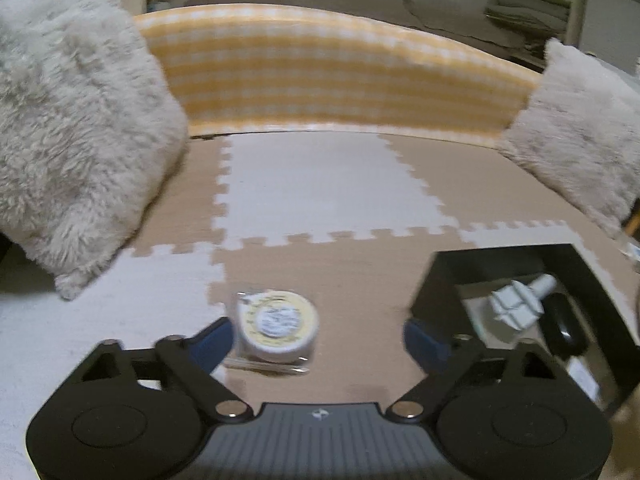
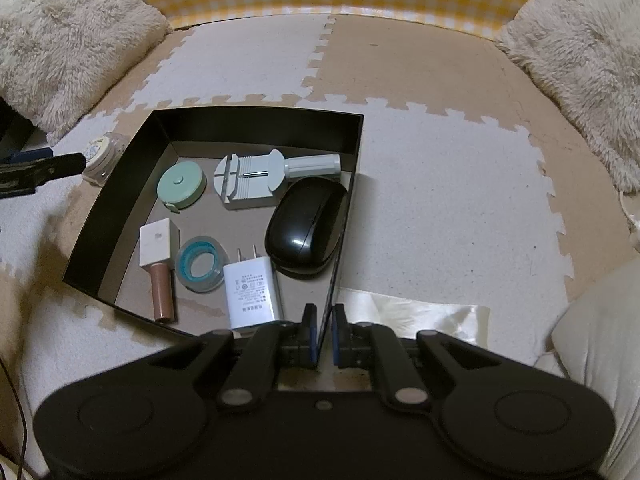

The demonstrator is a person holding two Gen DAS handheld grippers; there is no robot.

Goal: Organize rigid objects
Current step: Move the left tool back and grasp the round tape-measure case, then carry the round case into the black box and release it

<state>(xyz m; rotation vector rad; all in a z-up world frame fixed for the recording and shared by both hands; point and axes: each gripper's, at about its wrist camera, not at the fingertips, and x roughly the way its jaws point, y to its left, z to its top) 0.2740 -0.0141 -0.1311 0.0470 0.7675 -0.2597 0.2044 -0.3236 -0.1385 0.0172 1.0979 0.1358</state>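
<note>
A round yellow-and-white reel in a clear case [image 1: 276, 326] lies on the foam mat, just left of the black box [image 1: 592, 280]. My left gripper [image 1: 318, 340] is open, its left finger touching the reel; it also shows in the right wrist view [image 2: 102, 156]. My right gripper [image 2: 323, 334] is shut on the near wall of the black box [image 2: 256, 114]. The box holds a green tape measure [image 2: 182, 184], a grey watch tool [image 2: 256, 178], a black case [image 2: 306, 226], a white charger [image 2: 250, 290], a blue tape roll [image 2: 200, 264] and a white-and-copper tube [image 2: 158, 254].
Fluffy cushions [image 2: 60, 36] [image 2: 580, 52] flank a yellow checked bolster [image 1: 336, 76] at the back. A cream cloth [image 2: 408, 314] lies right of the box, with a pale cushion [image 2: 600, 344] at the far right.
</note>
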